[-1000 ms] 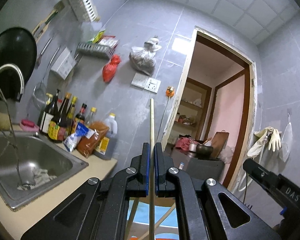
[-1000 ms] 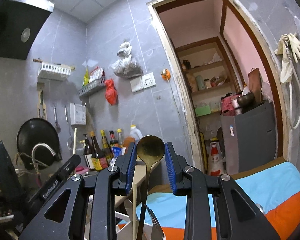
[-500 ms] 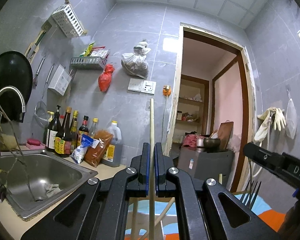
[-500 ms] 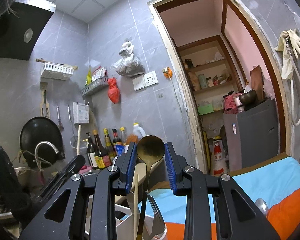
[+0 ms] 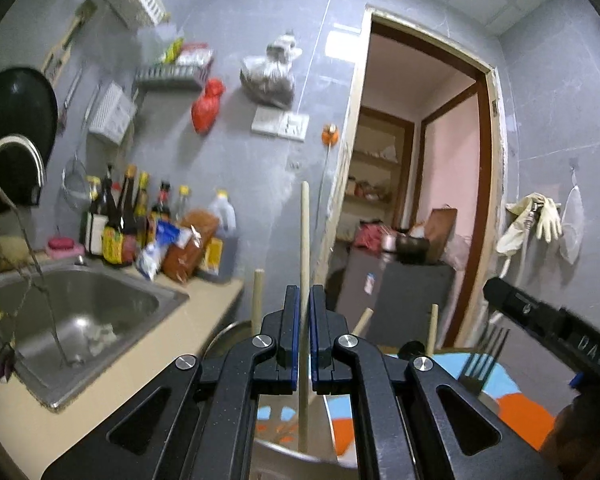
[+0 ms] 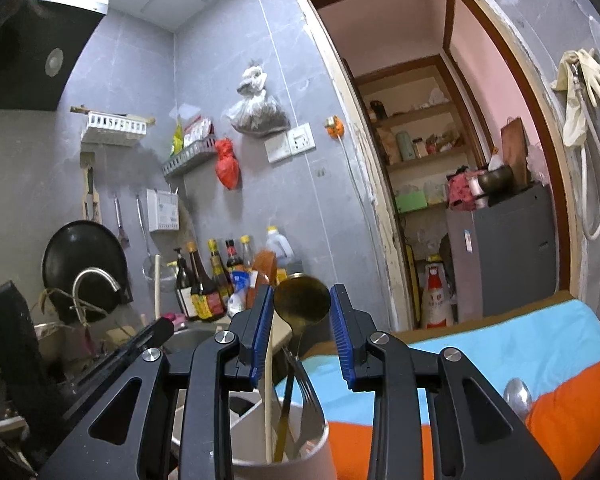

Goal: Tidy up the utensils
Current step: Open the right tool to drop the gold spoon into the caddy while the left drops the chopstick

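My left gripper (image 5: 304, 300) is shut on a pale wooden chopstick (image 5: 305, 232) that stands upright, its lower end reaching down towards the rim of a utensil holder (image 5: 324, 458). More chopsticks (image 5: 257, 300) and a dark fork (image 5: 480, 360) stick up around it. My right gripper (image 6: 301, 294) is shut on the bowl of a golden spoon (image 6: 302, 300). The spoon's handle runs down into the beige utensil holder (image 6: 300, 460), beside a fork (image 6: 306, 392) and a chopstick (image 6: 269, 380). A silver spoon (image 6: 518, 394) lies on the blue and orange cloth (image 6: 500, 352).
A steel sink (image 5: 80, 320) with a curved tap (image 5: 20, 148) lies to the left, with sauce bottles (image 5: 120, 220) behind it on the counter. A black wok (image 5: 16, 120) hangs on the wall. A doorway with a grey cabinet (image 5: 400, 292) stands ahead.
Both views have tipped down a little: more of the holder shows under the right gripper, and the fork and extra chopsticks have come into the left view. Both grips are unchanged.
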{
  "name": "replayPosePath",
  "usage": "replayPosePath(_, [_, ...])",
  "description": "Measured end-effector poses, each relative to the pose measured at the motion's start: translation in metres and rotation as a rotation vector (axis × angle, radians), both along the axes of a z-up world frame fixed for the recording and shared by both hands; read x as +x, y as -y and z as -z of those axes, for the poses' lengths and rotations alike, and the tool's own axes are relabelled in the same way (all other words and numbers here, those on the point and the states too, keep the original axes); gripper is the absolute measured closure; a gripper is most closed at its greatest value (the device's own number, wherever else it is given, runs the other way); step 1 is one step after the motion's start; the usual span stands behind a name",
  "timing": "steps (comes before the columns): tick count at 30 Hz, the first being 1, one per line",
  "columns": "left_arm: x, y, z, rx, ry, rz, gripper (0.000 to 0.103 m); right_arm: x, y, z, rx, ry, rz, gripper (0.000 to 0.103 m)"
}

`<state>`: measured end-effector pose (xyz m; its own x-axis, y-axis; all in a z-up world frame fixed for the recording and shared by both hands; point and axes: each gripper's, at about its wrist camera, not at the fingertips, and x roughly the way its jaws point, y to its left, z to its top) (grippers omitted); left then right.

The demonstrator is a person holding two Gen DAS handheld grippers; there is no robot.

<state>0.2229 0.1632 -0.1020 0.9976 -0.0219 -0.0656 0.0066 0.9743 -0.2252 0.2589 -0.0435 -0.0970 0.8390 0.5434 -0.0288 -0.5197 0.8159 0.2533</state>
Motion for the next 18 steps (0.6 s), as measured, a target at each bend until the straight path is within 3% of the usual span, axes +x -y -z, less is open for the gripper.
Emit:
replayPosePath(4, [-0.003,-0.002,-0.006,-0.048,-0.087,0.049,0.096,-0.002,0.004,-0.003,0.003,-0.043,-0.004,0.055])
replayPosePath(6, [-0.007,-0.001,-0.01,-0.057,-0.101,0.065,0.082,-0.003,0.007,-0.007,0.002,-0.058,-0.014,0.045])
replayPosePath(8, [-0.013,0.003,-0.016,-0.063,-0.106,0.063,0.056,-0.005,0.01,-0.015,-0.008,-0.078,-0.009,0.028])
replayPosePath(12, [-0.024,0.011,-0.033,-0.076,-0.112,0.045,0.04,-0.011,0.027,-0.034,0.003,-0.083,0.01,0.016])
replayPosePath(14, [-0.028,0.015,-0.044,-0.08,-0.111,0.018,0.023,-0.014,0.039,-0.045,0.003,-0.086,0.023,0.004])
replayPosePath(15, [-0.03,0.017,-0.049,-0.085,-0.107,0.007,0.02,-0.014,0.043,-0.048,0.003,-0.084,0.025,0.0])
replayPosePath(18, [-0.035,0.029,-0.062,-0.078,-0.106,-0.02,0.01,-0.018,0.065,-0.061,-0.01,-0.071,0.039,0.0])
